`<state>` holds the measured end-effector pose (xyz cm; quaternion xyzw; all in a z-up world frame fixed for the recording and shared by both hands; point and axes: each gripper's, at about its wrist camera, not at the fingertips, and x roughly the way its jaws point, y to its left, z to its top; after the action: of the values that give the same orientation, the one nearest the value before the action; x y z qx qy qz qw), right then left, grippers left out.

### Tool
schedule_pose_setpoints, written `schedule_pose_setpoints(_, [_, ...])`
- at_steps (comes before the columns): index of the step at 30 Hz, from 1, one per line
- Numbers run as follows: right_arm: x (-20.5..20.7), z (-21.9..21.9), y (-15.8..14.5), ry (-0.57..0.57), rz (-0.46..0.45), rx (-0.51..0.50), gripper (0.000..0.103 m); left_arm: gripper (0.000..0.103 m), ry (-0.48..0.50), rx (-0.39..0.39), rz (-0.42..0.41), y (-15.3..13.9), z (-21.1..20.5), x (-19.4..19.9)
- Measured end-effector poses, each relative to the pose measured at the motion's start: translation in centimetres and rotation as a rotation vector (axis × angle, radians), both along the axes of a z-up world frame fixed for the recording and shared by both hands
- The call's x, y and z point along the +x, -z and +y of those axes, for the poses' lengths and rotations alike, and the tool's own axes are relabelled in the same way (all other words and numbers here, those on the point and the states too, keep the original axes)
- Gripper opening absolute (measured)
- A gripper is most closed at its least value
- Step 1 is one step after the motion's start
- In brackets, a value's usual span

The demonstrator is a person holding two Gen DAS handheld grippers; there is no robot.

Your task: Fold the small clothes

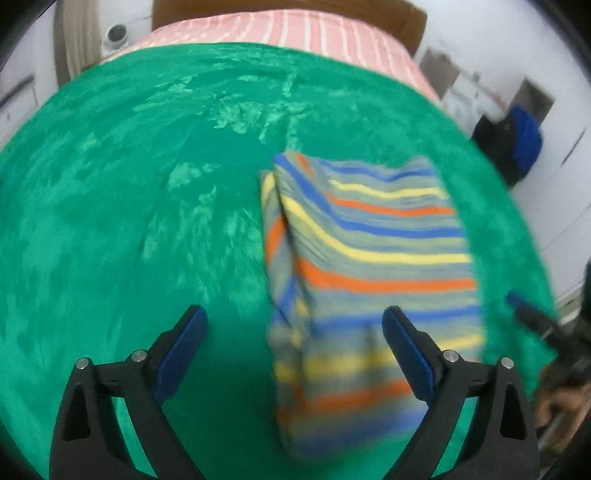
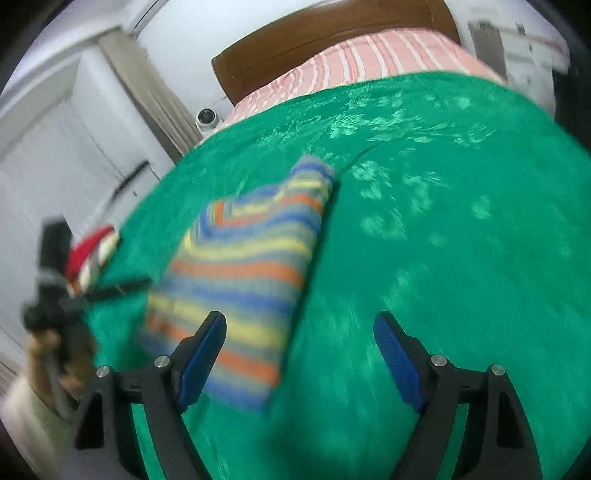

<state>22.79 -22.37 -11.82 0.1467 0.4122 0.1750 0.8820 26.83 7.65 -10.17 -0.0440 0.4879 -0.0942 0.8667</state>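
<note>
From my left wrist view, my left gripper [image 1: 293, 328] stood with its jaws wide apart and nothing between the blue pads [image 1: 181, 354], only green blanket [image 1: 110, 221] under them. The striped garment [image 1: 369, 258] lay folded flat on the blanket, right of centre, its near end passing under and behind my right-hand finger without being pinched. At the far edge of the blanket lay a pink striped sheet [image 1: 314, 33] before a brown headboard [image 1: 402, 18]. At the right edge the tip of my right gripper [image 1: 532, 314] showed, blurred. From my right wrist view, my right gripper [image 2: 299, 332] was likewise spread open and empty, blanket [image 2: 443, 258] showing between the pads [image 2: 397, 360]. The garment [image 2: 243, 266] lay left of centre, its near corner running behind my left-hand finger, not gripped. At the left edge my hand [image 2: 48, 362] held the left gripper [image 2: 122, 288], blurred, near a red and white cloth [image 2: 90, 254]; whether they touched I could not tell. The sheet [image 2: 369, 55] and headboard [image 2: 295, 48] lay far beyond.
</note>
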Motion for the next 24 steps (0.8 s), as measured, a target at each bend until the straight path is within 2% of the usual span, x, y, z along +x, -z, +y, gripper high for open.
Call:
schedule_pose_setpoints(2, [3.2, 0.6, 0.7, -0.012, 0.03, 0.052, 0.082, 0.096, -0.003, 0.059, 0.021, 1.3, -0.4, 2.0])
schedule_pose_setpoints(5, [7.0, 1.8, 3.3, -0.027, 0.12, 0.14, 0.081, 0.099, 0.002, 0.045, 0.056, 2.4, -0.5, 3.6])
schedule_pose_setpoints(7, [8.5, 2.7, 4.5, -0.022, 0.139, 0.206, 0.07, 0.099, 0.006, 0.029, 0.079, 2.9, -0.6, 4.1])
schedule_pose_setpoints(8, [8.8, 3.5, 4.7, -0.037, 0.135, 0.209, 0.051, 0.097, 0.004, 0.025, 0.081, 3.0, -0.6, 4.2])
schedule_pose_setpoints(9, [9.0, 4.5, 4.7, -0.05, 0.14, 0.162, 0.032, 0.073, 0.006, 0.026, 0.076, 3.1, -0.8, 4.1])
schedule_pose_setpoints(10, [9.0, 6.0, 4.3, -0.053, 0.128, 0.058, 0.03, 0.035, 0.022, 0.006, 0.067, 3.1, -0.9, 3.9])
schedule_pose_setpoints(11, [8.6, 7.8, 3.6, -0.07, 0.08, -0.084, 0.027, 0.02, 0.049, -0.051, 0.073, 2.8, -1.3, 3.6])
schedule_pose_setpoints(13, [7.2, 10.9, 2.3, -0.093, -0.023, -0.3, 0.024, 0.016, 0.033, -0.011, 0.035, 1.9, -1.8, 2.9])
schedule_pose_setpoints(14, [6.3, 12.2, 1.4, -0.1, -0.081, -0.368, 0.023, 0.015, 0.026, -0.005, 0.008, 1.1, -2.0, 2.5])
schedule_pose_setpoints(15, [5.6, 12.9, 0.7, -0.101, -0.12, -0.391, 0.023, 0.015, 0.019, -0.017, -0.014, 0.3, -1.8, 2.2])
schedule_pose_setpoints(19, [3.9, 13.6, -3.4, -0.085, -0.232, -0.339, 0.023, 0.015, 0.005, -0.028, -0.126, -4.2, -0.9, 1.0])
schedule_pose_setpoints(21, [3.8, 13.5, -4.9, -0.077, -0.26, -0.3, 0.023, 0.022, -0.002, -0.006, -0.155, -5.3, -0.5, 1.1])
schedule_pose_setpoints(22, [4.0, 13.4, -5.3, -0.071, -0.257, -0.288, 0.023, 0.04, -0.01, 0.017, -0.151, -5.2, -0.4, 1.4])
schedule_pose_setpoints(23, [4.4, 13.1, -5.3, -0.057, -0.243, -0.268, 0.024, 0.068, -0.036, 0.065, -0.125, -4.3, -0.3, 2.0])
schedule_pose_setpoints(24, [4.8, 12.7, -5.0, -0.043, -0.219, -0.257, 0.032, 0.076, -0.062, 0.104, -0.11, -3.7, -0.2, 1.9])
